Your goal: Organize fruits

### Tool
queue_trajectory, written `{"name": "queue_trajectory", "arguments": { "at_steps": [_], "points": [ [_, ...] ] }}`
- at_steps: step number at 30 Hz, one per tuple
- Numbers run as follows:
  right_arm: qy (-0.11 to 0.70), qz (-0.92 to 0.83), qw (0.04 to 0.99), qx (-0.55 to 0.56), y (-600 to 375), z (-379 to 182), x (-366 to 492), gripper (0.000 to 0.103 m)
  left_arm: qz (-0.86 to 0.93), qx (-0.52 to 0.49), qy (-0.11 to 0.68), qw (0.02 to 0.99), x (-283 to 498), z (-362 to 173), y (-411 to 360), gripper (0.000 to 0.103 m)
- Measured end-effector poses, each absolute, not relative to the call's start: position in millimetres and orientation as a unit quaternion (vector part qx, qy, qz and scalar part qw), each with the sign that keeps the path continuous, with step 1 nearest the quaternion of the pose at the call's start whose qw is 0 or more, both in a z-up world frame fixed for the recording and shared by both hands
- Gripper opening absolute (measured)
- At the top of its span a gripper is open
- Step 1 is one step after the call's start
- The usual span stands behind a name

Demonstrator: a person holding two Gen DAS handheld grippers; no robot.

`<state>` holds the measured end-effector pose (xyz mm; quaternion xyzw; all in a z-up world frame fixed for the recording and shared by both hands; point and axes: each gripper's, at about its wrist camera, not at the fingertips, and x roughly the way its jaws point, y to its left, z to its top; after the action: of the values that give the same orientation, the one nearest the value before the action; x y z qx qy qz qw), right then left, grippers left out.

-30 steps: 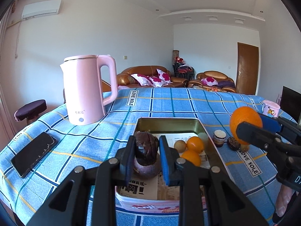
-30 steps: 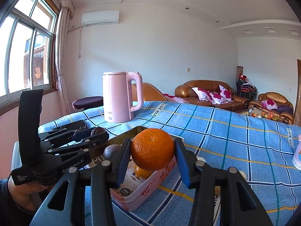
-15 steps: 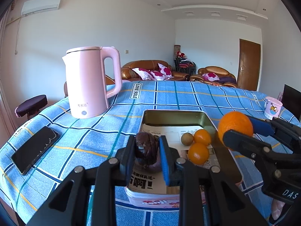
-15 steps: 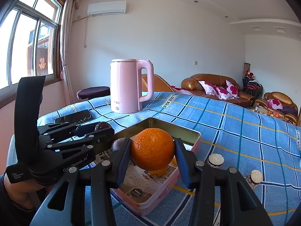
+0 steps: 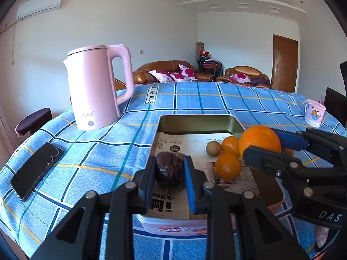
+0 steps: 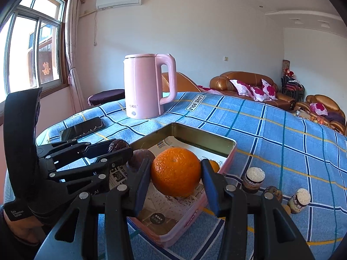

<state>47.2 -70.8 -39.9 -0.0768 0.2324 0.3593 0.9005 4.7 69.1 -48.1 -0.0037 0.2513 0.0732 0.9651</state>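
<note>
The left tongs (image 5: 170,174) are clamped on a dark, wrinkled purple fruit (image 5: 168,169), probably a passion fruit, held just above the near end of the paper-lined tin tray (image 5: 196,117). The right tongs (image 6: 175,174) are clamped on a large orange (image 6: 175,172), gripped across its widest part and hanging over the tray's right side.

Inside the tray lie two small oranges (image 5: 228,165) and a little brownish round fruit (image 5: 213,149), bunched close together toward the right wall. A pink kettle (image 5: 96,91) stands on the blue checked worktop (image 5: 195,95) well to the left, a phone (image 5: 35,171) near the left edge.

To my eye the orange is firm and fairly heavy, with a pebbled skin that gives the pads good purchase; round as it is, it would roll once let go, so setting it against the other fruit seems wise. The purple fruit looks light, with a leathery shell already dented, and I'd guess a hard squeeze could crack it. Its middle, where the pads sit, looks the right place to hold.
</note>
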Motion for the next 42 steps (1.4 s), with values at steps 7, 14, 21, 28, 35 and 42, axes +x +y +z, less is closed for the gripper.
{"name": "queue_trajectory", "arguments": {
  "at_steps": [7, 14, 21, 28, 35, 42],
  "points": [
    [0.263, 0.360, 0.891, -0.088, -64, -46, 54, 0.049, 0.074, 0.004, 0.260, 0.963, 7, -51, 69, 0.028],
    [0.277, 0.358, 0.887, -0.086, -64, -49, 57, 0.049, 0.072, 0.007, 0.269, 0.960, 11, -53, 68, 0.029],
    [0.277, 0.356, 0.888, -0.088, -63, -48, 58, 0.054, 0.072, 0.003, 0.279, 0.958, 14, -54, 69, 0.042],
    [0.263, 0.348, 0.896, -0.080, -68, -44, 54, 0.061, 0.061, -0.012, 0.292, 0.954, 20, -55, 75, 0.044],
    [0.230, 0.303, 0.921, -0.083, -109, -29, 51, 0.061, 0.057, -0.025, 0.262, 0.963, 8, -44, 69, 0.074],
    [0.231, 0.219, 0.947, -0.049, -185, -13, 68, 0.063, 0.042, -0.021, 0.217, 0.975, 4, -15, 43, 0.084]
  ]
}}
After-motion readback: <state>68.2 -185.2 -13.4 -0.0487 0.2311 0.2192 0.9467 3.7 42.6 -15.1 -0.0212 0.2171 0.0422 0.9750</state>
